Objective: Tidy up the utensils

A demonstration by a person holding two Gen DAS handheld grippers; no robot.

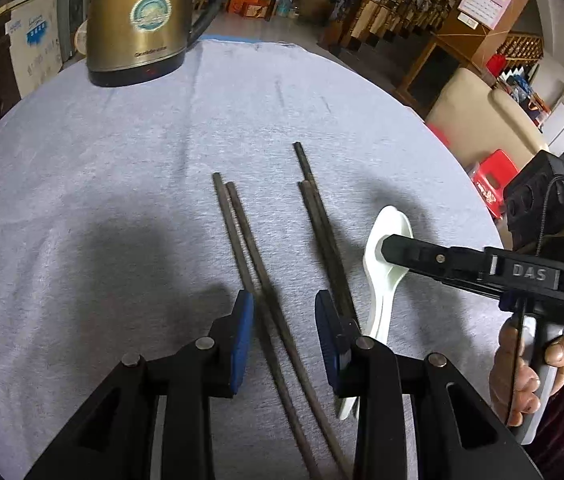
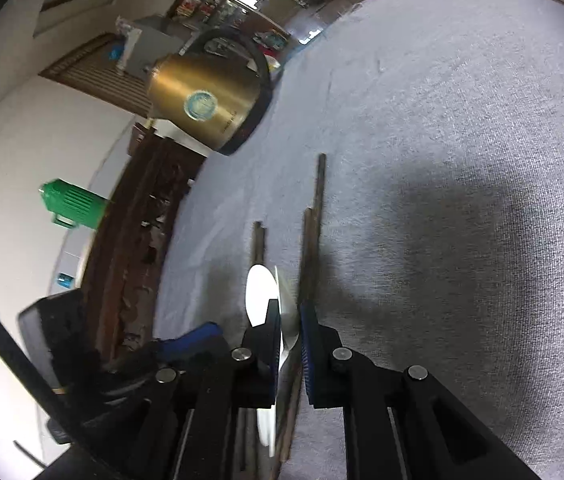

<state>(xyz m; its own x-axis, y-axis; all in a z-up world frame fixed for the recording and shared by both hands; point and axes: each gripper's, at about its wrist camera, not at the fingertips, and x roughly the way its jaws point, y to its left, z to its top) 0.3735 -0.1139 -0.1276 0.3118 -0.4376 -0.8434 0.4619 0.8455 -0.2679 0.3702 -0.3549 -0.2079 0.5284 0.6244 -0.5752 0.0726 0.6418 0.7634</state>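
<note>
Two pairs of dark chopsticks lie on the grey cloth: a left pair (image 1: 242,236) and a right pair (image 1: 321,220). A white ceramic spoon (image 1: 385,240) lies right of them. My left gripper (image 1: 283,320) is open, its blue pads (image 1: 244,320) straddling the left pair low over the cloth. My right gripper (image 2: 290,336) comes in from the right and is closed on the spoon (image 2: 260,292) at its neck; it also shows in the left wrist view (image 1: 395,254). The right pair of chopsticks (image 2: 315,216) lies beside the spoon.
A brass electric kettle (image 1: 142,20) stands at the table's far left; it also shows in the right wrist view (image 2: 206,108). The round table's edge (image 1: 421,108) curves at the right. Chairs and red stools stand beyond it.
</note>
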